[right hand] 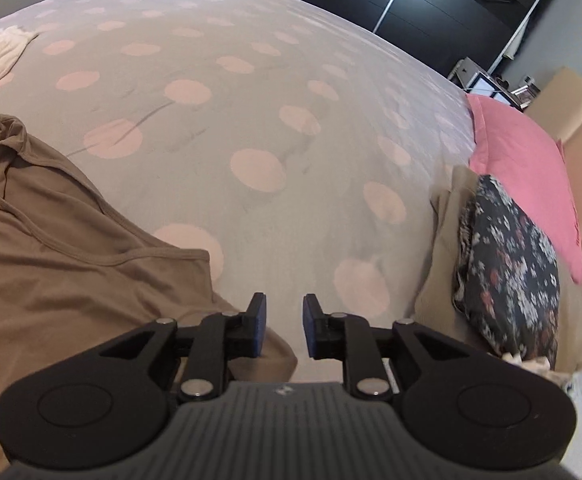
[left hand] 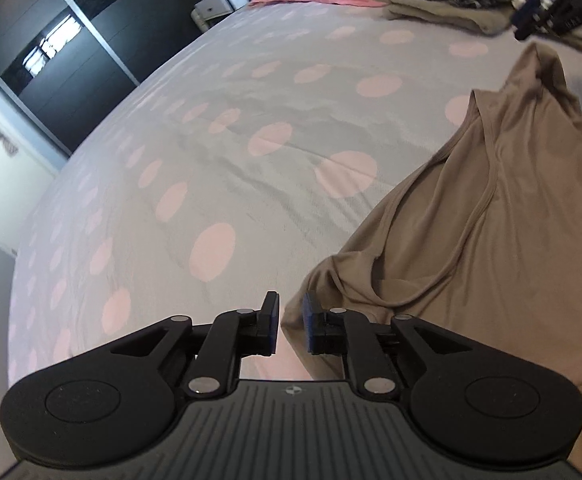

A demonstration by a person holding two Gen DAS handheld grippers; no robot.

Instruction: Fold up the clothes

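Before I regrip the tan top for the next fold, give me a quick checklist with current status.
1. Left gripper empty, jaws apart: ok.
2. Right gripper empty, jaws apart: ok.
3. Tan stretchy top lying flat: not ok, rumpled, neckline bunched.
4. Top's edge within reach of both grippers: ok.
5. Bare dotted grey bedsheet beyond the top for folding: ok.
6. Folded pile, floral dark garment on a beige one, apart from the top: ok.

On the bed [right hand: 251, 92], a top [right hand: 51, 248] lies spread at the left, well apart from a stack of folded clothes [right hand: 503, 264] at the right. A pillow [right hand: 531, 172] lies just behind the stack, with a wardrobe [right hand: 431, 4] beyond the bed.
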